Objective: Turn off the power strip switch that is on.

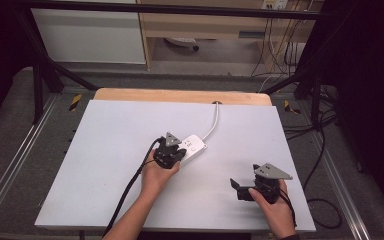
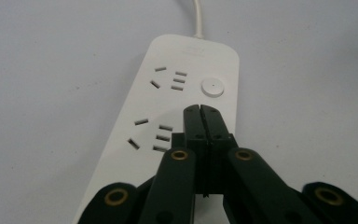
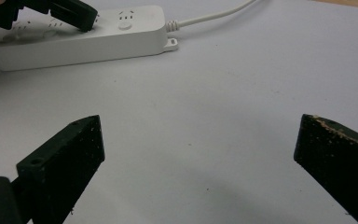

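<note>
Power strip: a white power strip (image 1: 194, 147) lies flat near the middle of the counter (image 1: 105, 150), a little toward the far edge, set at a slant to the counter's edges.
Cord: its white cord (image 1: 215, 120) runs from the strip's far end toward the far edge of the counter, where it meets a hole in the wooden strip (image 1: 180, 96) along that edge.
Strip face: in the left gripper view the power strip (image 2: 186, 65) shows two groups of socket slots and a round button (image 2: 212, 87) near the cord end.
Left hand-held gripper: the left hand-held gripper (image 1: 177, 151) sits over the near end of the strip; its jaws are pressed together with nothing between them, and the closed tips (image 2: 200, 110) rest on or just above the strip's face, just short of the round button; contact cannot be told for certain.
Right hand-held gripper: the right hand-held gripper (image 1: 236, 184) is held near the counter's near right corner, well apart from the strip, pointing left; its jaws stand wide apart (image 3: 200, 154) and hold nothing, with bare counter between them.
Right gripper view: the strip (image 3: 84, 39) lies far off with the left hand-held gripper's dark tip (image 3: 86, 21) on its top.
</note>
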